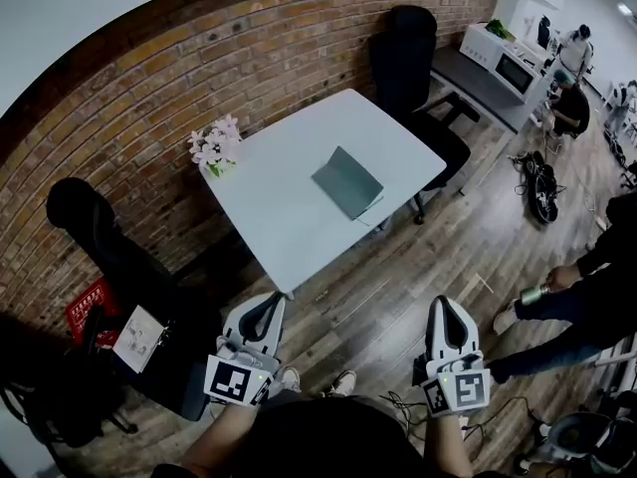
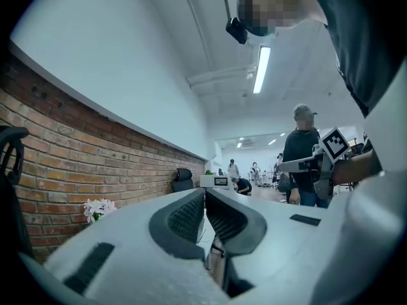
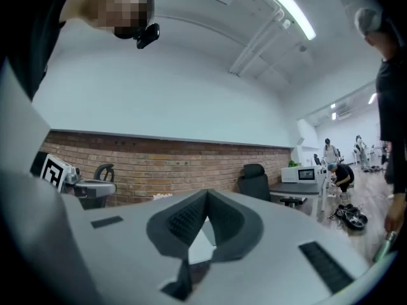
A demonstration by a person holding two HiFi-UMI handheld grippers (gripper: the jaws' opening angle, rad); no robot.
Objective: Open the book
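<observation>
The left claw is holding its two jaws pressed together with nothing between them. The right claw is doing the same, its tips meeting on empty air. Both are pointing level and forward, which suits an approach more than a grasp. In the head view the person is carrying them low at either side of the body, over the wooden floor and well short of the near edge of the white worktop. The book, grey-green and closed, is lying flat a little right of the worktop's middle, apart from everything else, so either claw could be coming at it from the near side once the person is standing closer. By this reading the opening is not yet begun. The jaws are probably closed only for travel, and one claw would need spreading to nip the cover's edge while the other is steadying the pages. A bunch of pale flowers is sitting at the worktop's left corner beside the brick wall, well clear of the book. A black office chair is standing at the far right.
</observation>
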